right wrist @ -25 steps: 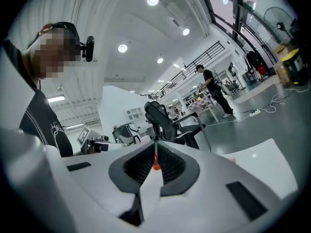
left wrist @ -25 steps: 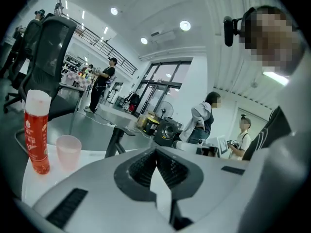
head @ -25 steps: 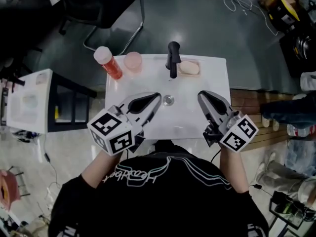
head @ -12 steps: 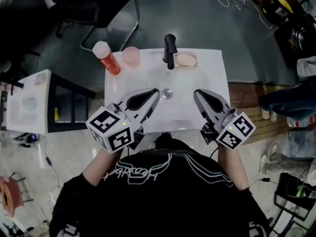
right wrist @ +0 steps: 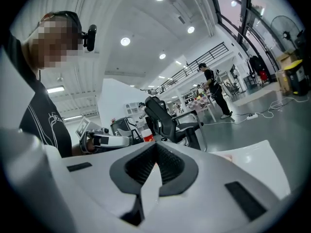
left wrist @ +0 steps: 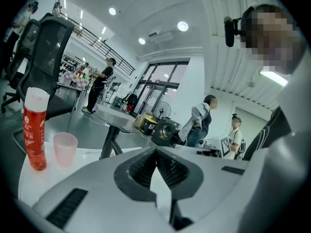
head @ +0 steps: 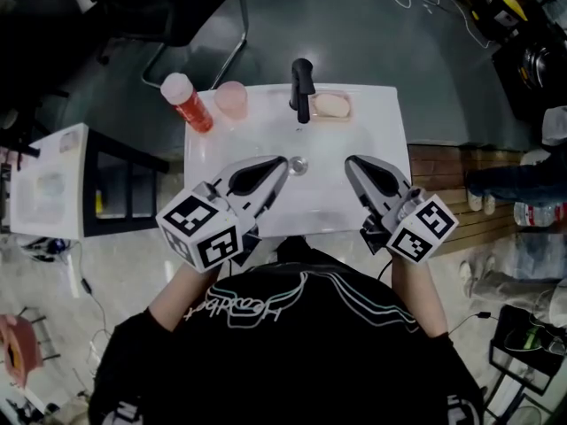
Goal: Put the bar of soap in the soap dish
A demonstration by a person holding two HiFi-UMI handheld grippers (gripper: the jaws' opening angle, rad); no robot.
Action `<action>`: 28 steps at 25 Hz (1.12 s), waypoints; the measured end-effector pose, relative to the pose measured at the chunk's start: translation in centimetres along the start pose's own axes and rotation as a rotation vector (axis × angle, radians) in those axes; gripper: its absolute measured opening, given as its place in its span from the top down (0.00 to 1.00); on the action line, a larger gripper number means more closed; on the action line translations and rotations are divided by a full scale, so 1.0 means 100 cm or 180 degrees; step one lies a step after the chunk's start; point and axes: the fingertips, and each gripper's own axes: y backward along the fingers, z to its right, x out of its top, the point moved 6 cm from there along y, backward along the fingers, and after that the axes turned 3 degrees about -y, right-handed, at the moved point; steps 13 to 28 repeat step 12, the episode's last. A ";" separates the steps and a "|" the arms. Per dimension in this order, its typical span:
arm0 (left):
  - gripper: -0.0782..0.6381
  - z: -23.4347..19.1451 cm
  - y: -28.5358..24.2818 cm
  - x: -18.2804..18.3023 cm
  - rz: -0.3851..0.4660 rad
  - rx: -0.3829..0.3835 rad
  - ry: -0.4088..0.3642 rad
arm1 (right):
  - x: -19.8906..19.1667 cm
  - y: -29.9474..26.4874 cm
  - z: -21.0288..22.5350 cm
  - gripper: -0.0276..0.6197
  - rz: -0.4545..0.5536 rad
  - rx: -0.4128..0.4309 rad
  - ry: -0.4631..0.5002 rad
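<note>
A pale bar of soap (head: 330,105) lies in the pinkish soap dish (head: 347,113) on the back rim of the white sink (head: 381,149), just right of the black faucet (head: 301,88). My left gripper (head: 282,163) hovers over the basin's left half, shut and empty. My right gripper (head: 350,162) hovers over the right half, also shut with nothing in it. Both point toward the drain (head: 298,164), well short of the soap. In the left gripper view the jaw tips (left wrist: 156,152) meet; in the right gripper view the tips (right wrist: 156,147) meet too.
A red bottle with a white cap (head: 186,103) (left wrist: 35,130) and a pink cup (head: 232,100) (left wrist: 64,149) stand on the sink's back left. A white cabinet (head: 49,184) is at the left, an office chair (right wrist: 167,120) behind the sink. People stand in the background.
Both grippers hold their places over the basin. The whole head view has shifted slightly, so the sink sits a little higher and further left in the picture.
</note>
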 end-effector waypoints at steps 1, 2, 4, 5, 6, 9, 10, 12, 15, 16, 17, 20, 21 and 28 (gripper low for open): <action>0.86 -0.001 -0.001 0.000 0.0001 0.0008 0.0011 | 0.000 -0.001 0.001 0.92 -0.0024 -0.0009 0.0021; 0.86 -0.002 -0.002 0.000 0.0001 0.0016 0.0024 | 0.000 -0.001 0.002 0.92 -0.0046 -0.0017 0.0037; 0.86 -0.003 -0.004 0.000 -0.0010 0.0032 0.0047 | 0.000 -0.001 0.004 0.92 -0.0092 -0.0041 0.0079; 0.86 -0.003 -0.005 0.000 -0.0021 0.0038 0.0054 | 0.001 -0.001 0.005 0.92 -0.0114 -0.0059 0.0113; 0.86 -0.003 -0.005 -0.001 -0.0033 0.0044 0.0057 | 0.001 0.000 0.006 0.92 -0.0132 -0.0078 0.0146; 0.86 -0.003 -0.008 -0.003 -0.0059 0.0054 0.0048 | 0.000 0.001 0.010 0.92 -0.0144 -0.0099 0.0159; 0.86 -0.003 -0.009 -0.004 -0.0066 0.0055 0.0041 | -0.001 0.001 0.012 0.92 -0.0143 -0.0098 0.0151; 0.86 -0.003 -0.011 -0.006 -0.0081 0.0057 0.0033 | -0.002 0.002 0.014 0.92 -0.0146 -0.0093 0.0142; 0.86 -0.003 -0.011 -0.006 -0.0081 0.0057 0.0033 | -0.002 0.002 0.014 0.92 -0.0146 -0.0093 0.0142; 0.86 -0.003 -0.011 -0.006 -0.0081 0.0057 0.0033 | -0.002 0.002 0.014 0.92 -0.0146 -0.0093 0.0142; 0.86 -0.003 -0.011 -0.006 -0.0081 0.0057 0.0033 | -0.002 0.002 0.014 0.92 -0.0146 -0.0093 0.0142; 0.86 -0.003 -0.011 -0.006 -0.0081 0.0057 0.0033 | -0.002 0.002 0.014 0.92 -0.0146 -0.0093 0.0142; 0.86 -0.003 -0.011 -0.006 -0.0081 0.0057 0.0033 | -0.002 0.002 0.014 0.92 -0.0146 -0.0093 0.0142; 0.86 -0.003 -0.011 -0.006 -0.0081 0.0057 0.0033 | -0.002 0.002 0.014 0.92 -0.0146 -0.0093 0.0142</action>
